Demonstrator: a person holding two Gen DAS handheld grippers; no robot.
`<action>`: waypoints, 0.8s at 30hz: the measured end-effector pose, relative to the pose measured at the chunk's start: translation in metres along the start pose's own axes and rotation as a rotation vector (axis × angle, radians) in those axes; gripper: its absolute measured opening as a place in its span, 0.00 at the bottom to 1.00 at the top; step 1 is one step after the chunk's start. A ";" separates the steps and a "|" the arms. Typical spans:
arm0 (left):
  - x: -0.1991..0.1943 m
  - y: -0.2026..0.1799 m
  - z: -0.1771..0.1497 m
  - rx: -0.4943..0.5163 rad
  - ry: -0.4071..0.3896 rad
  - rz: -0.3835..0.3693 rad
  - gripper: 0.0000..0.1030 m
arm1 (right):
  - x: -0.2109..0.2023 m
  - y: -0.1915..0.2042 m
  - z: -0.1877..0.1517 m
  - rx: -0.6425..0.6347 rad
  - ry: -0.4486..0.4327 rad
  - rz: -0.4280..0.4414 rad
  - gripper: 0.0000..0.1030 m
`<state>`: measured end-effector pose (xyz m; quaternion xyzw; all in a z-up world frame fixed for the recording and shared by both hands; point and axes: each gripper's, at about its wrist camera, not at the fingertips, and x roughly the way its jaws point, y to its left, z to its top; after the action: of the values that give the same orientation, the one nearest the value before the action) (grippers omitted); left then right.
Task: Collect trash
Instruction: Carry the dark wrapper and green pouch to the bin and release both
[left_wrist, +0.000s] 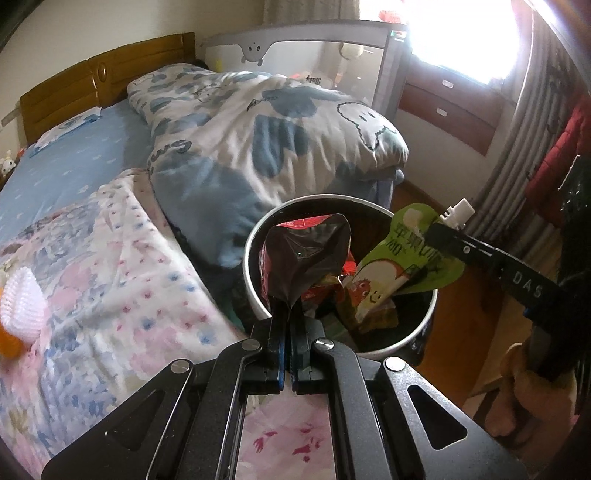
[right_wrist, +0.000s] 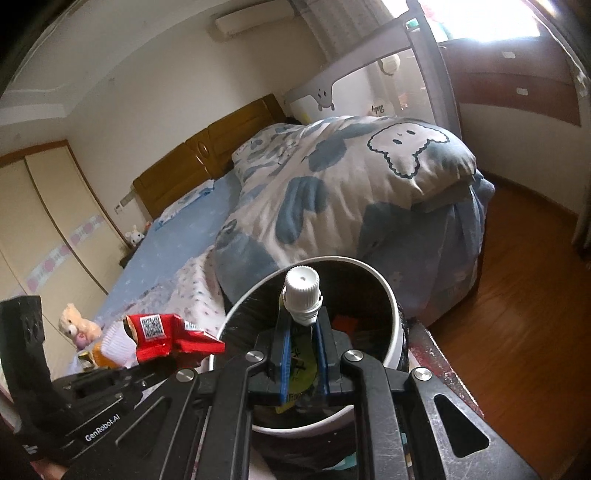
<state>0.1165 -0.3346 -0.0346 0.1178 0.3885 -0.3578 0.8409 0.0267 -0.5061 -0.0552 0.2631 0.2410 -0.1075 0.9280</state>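
Bin: I see a round white-rimmed, black-lined trash bin (left_wrist: 373, 352) beside the bed | Left gripper (left_wrist: 289, 314): clenched on a crinkled red foil wrapper (left_wrist: 306, 254), held over the rim | Right gripper (right_wrist: 303, 332): clamped on a flat green fruit-puree pouch (left_wrist: 406, 254) above the bin, long axis along the fingers, ribbed white cap (right_wrist: 302, 290) pointing away.

A home bedroom is shown. A bed with a wooden headboard (right_wrist: 207, 162) is covered by a cartoon-printed duvet (left_wrist: 258, 140). A baby cot (left_wrist: 314, 55), built-in wardrobe doors (right_wrist: 48, 229), a wall-mounted air conditioner (right_wrist: 255, 18) and a wooden floor (right_wrist: 517, 295) are visible.
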 end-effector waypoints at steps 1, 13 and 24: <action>0.001 0.000 0.000 -0.001 0.002 -0.001 0.01 | 0.002 -0.001 0.000 0.000 0.005 -0.001 0.11; 0.016 -0.002 0.009 -0.002 0.020 -0.010 0.01 | 0.014 -0.007 0.000 -0.010 0.046 -0.015 0.11; 0.025 -0.003 0.015 -0.008 0.033 -0.023 0.24 | 0.020 -0.014 0.004 0.021 0.062 -0.013 0.20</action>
<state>0.1339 -0.3571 -0.0428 0.1159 0.4052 -0.3641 0.8306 0.0405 -0.5215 -0.0684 0.2747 0.2701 -0.1082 0.9165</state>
